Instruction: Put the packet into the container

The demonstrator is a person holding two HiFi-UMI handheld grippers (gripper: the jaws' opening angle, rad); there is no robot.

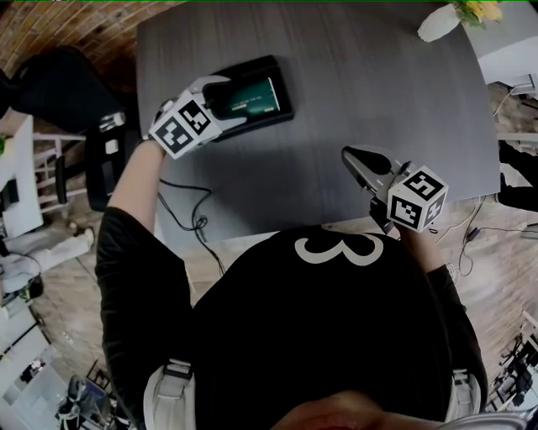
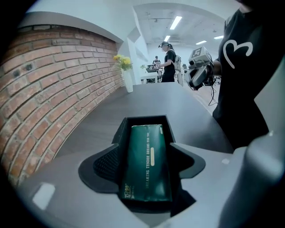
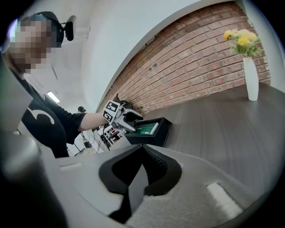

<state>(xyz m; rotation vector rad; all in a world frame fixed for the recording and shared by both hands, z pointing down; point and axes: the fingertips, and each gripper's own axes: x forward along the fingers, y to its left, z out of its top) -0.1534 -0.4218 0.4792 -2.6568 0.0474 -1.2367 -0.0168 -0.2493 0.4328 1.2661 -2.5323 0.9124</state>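
1. Head view, left: the left gripper (image 1: 220, 105) reaches over the near end of a black container (image 1: 287, 92) that stands on the left part of a dark grey table (image 1: 361, 76).
2. A dark green packet (image 1: 252, 99) lies flat inside the container, lengthwise along it.
3. Left gripper view: the left gripper (image 2: 147, 164) is clenched on the packet (image 2: 149, 151), one black pad against each long side of its near half. The far end of the packet reaches almost to the far wall of the container (image 2: 147, 120).
4. Head view, right: the right gripper (image 1: 361, 164) hovers over the near right part of the table, well apart from the container.
5. Right gripper view: the right gripper (image 3: 141, 153) has its pads drawn together at the tips, with nothing between them. Beyond it, the left gripper (image 3: 129, 118) is seen at the container (image 3: 156, 136), with the packet (image 3: 144, 128) showing green above the rim.
6. Far right: a white vase (image 1: 439, 23) with yellow flowers (image 1: 479, 10) stands at the far right corner of the table. In the right gripper view the vase (image 3: 252, 80) is backed by a brick wall (image 3: 196, 58).
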